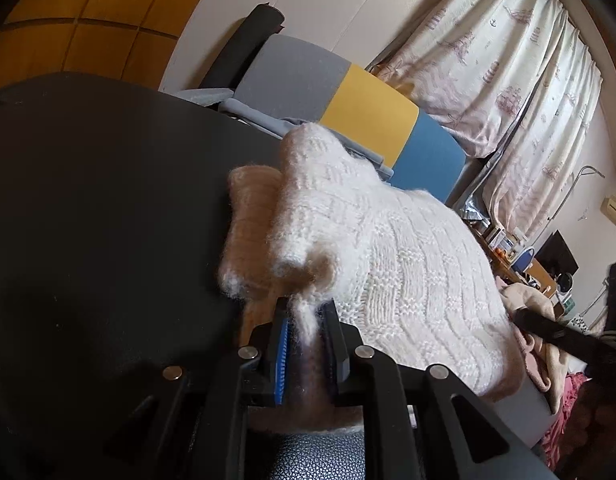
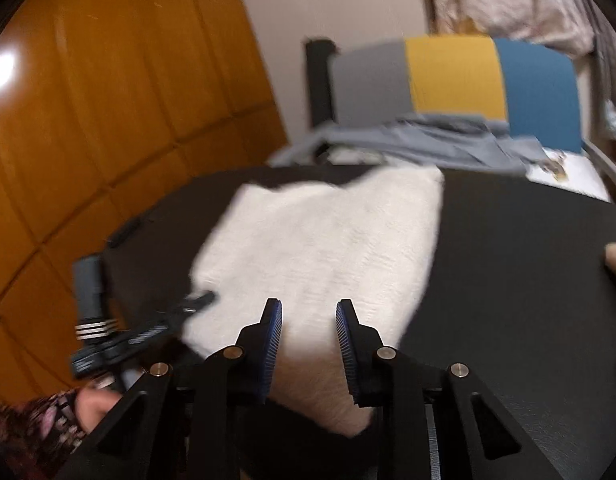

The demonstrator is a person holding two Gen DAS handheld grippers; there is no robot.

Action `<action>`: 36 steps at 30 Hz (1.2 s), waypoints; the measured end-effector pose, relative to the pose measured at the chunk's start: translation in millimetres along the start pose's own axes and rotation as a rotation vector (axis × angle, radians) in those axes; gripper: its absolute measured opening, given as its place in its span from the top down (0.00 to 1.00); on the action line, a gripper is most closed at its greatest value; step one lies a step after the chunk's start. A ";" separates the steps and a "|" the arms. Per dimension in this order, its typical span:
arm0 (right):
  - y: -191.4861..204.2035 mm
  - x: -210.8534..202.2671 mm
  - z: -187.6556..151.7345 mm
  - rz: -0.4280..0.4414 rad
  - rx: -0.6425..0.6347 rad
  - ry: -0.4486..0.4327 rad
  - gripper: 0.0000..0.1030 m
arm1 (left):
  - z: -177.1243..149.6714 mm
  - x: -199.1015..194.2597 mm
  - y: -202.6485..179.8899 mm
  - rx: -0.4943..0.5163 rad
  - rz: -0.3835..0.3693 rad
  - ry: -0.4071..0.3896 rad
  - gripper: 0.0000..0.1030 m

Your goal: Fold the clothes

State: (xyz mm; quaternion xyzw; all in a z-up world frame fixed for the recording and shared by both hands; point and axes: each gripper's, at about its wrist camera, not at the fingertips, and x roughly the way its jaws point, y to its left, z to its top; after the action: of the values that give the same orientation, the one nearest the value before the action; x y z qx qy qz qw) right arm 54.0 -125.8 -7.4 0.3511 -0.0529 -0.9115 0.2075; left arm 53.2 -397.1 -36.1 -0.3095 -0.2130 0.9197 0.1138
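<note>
Pinching the white knit sweater [image 1: 392, 248] at lower centre, your left gripper [image 1: 305, 320] anchors its edge; your right gripper [image 2: 308, 320] hovers part-open, holding nothing.

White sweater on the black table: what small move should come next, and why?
Probably the left tool should let go of the sweater and pull back. Its jaws stand nearly shut on a wisp of fuzz at the edge, and the sweater already lies folded on the black table. The right tool is open above it, holding nothing.
</note>
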 end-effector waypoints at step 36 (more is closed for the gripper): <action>-48.6 20.6 57.5 0.090 0.187 -0.066 0.18 | 60.1 65.1 7.0 0.109 0.116 0.041 0.87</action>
State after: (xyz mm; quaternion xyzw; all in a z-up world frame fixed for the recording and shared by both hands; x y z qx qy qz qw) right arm -14.4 -93.0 11.1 0.3359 -0.1603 -0.9035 0.2127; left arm -35.4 -400.5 -30.1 -0.3335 -0.1419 0.9284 0.0816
